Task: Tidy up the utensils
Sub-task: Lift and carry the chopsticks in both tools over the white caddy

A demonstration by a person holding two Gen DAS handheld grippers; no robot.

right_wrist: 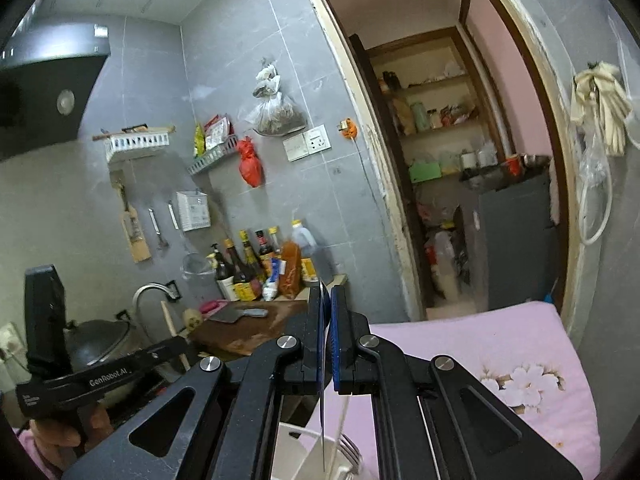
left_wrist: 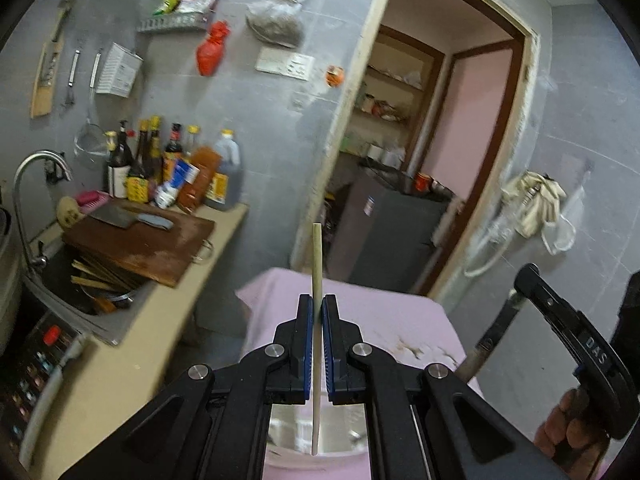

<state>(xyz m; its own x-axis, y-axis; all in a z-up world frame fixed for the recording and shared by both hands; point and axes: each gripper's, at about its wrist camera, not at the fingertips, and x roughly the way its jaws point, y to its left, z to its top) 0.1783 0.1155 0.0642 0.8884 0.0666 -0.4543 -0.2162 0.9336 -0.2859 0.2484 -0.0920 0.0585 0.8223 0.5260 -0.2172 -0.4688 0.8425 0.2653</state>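
- Chopstick (left_wrist: 317, 280) is what I have in my left gripper (left_wrist: 319, 312): the jaws are clamped on it about midway, so the pale stick stands upright with one end poking out far past the blue pads (left_wrist: 306, 344) and the other end hanging down near the camera.
- Under that lower end I see a round white container (left_wrist: 320, 436) sitting on the pink cloth (left_wrist: 384, 320) that covers the near surface.
- My right gripper (right_wrist: 328, 308) has its jaws closed on a knife (left_wrist: 486, 344); in its own view the thin blade (right_wrist: 322, 420) shows edge-on, running down between the pads toward the camera.
- From the left wrist view that knife appears at the right, its dark handle angled upward into the right gripper.
- Below the blade in the right wrist view, fork tines (right_wrist: 351, 450) stick up out of a white holder (right_wrist: 320, 454).
- Far left, the bench (left_wrist: 120, 364) carries a wooden cutting board (left_wrist: 140, 246) with a cleaver (left_wrist: 128, 218) lying on it, and sauce bottles (left_wrist: 172, 164) stand against the tiled wall.
- A sink (left_wrist: 80, 284) with utensils in it sits just left of the board.
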